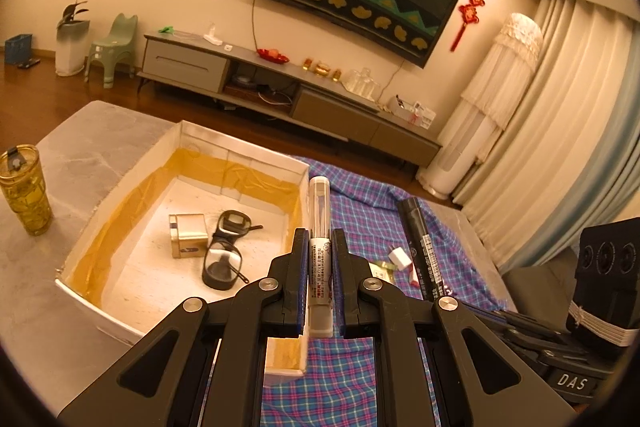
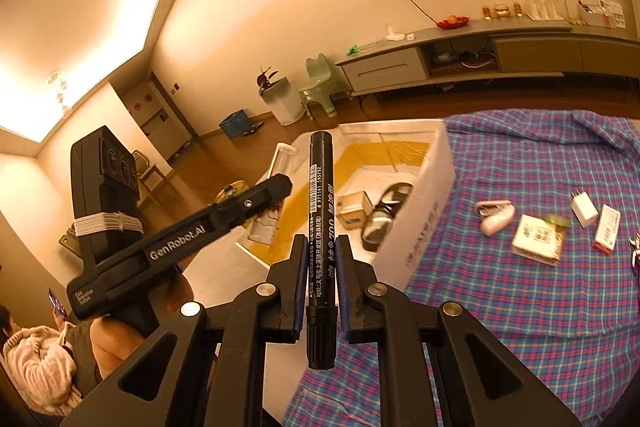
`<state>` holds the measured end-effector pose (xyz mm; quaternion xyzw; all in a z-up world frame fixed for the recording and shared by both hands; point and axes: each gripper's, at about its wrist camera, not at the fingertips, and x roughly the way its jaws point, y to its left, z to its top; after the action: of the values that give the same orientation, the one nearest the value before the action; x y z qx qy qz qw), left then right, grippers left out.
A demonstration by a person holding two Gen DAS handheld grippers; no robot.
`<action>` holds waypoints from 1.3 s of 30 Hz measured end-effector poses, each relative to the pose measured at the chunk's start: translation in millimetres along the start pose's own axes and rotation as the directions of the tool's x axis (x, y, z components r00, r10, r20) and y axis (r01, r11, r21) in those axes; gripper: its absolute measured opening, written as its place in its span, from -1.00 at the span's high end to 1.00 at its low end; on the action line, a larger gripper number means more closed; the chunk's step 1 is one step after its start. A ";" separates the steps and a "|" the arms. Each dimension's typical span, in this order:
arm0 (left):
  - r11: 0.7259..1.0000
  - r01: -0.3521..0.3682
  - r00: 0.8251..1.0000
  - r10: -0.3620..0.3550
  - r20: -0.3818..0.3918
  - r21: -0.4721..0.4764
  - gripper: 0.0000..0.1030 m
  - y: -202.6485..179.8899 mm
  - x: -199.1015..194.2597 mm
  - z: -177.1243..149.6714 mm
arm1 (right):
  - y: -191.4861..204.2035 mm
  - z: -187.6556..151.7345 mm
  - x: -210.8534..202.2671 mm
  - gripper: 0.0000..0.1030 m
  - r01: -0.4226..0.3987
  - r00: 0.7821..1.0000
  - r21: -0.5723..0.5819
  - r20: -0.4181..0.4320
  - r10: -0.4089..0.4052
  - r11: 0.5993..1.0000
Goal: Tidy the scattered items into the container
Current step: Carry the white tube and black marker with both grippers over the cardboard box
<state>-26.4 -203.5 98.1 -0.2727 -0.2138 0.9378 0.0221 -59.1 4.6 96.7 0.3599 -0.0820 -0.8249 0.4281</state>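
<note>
My left gripper (image 1: 320,235) is shut on a white pen-like tube (image 1: 320,211) with a clear cap, held above the near right wall of the white box (image 1: 120,187) lined with yellow tape. In the box lie a small gold tin (image 1: 188,235) and black glasses (image 1: 226,251). My right gripper (image 2: 321,241) is shut on a black marker (image 2: 320,203), pointing toward the box (image 2: 428,211) from its right side. On the plaid cloth (image 2: 520,307) remain a pink stapler (image 2: 496,217), a white packet (image 2: 538,239), a white charger plug (image 2: 584,209) and a red-and-white small box (image 2: 606,233).
A yellow-green tumbler (image 1: 24,187) stands on the grey table (image 1: 80,131) left of the box. A metal object (image 2: 636,251) shows at the cloth's right edge. A person (image 2: 36,355) sits low at the left. A TV cabinet (image 1: 280,87) runs along the far wall.
</note>
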 end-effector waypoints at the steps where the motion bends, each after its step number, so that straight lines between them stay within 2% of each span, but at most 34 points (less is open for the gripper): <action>1: 1.000 -0.002 1.000 0.002 0.003 -0.006 0.78 3.2 -1.6 1.1 | 3.8 1.0 1.6 0.72 0.003 1.000 -0.006 0.002 -0.003 1.000; 19: 0.993 -0.038 0.999 0.041 0.024 -0.115 0.78 60.5 -5.8 10.7 | 34.9 14.9 43.6 0.72 0.019 0.999 -0.066 -0.032 -0.021 0.998; 39: 0.981 -0.103 0.995 0.102 -0.009 -0.163 0.78 96.9 12.6 16.3 | 19.8 23.9 111.1 0.72 0.037 0.992 -0.081 -0.120 -0.047 0.996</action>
<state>-38.3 -295.8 64.1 -0.2848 -0.2755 0.9169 -0.0485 -103.7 -96.8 64.7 0.3942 -0.0156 -0.8127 0.4288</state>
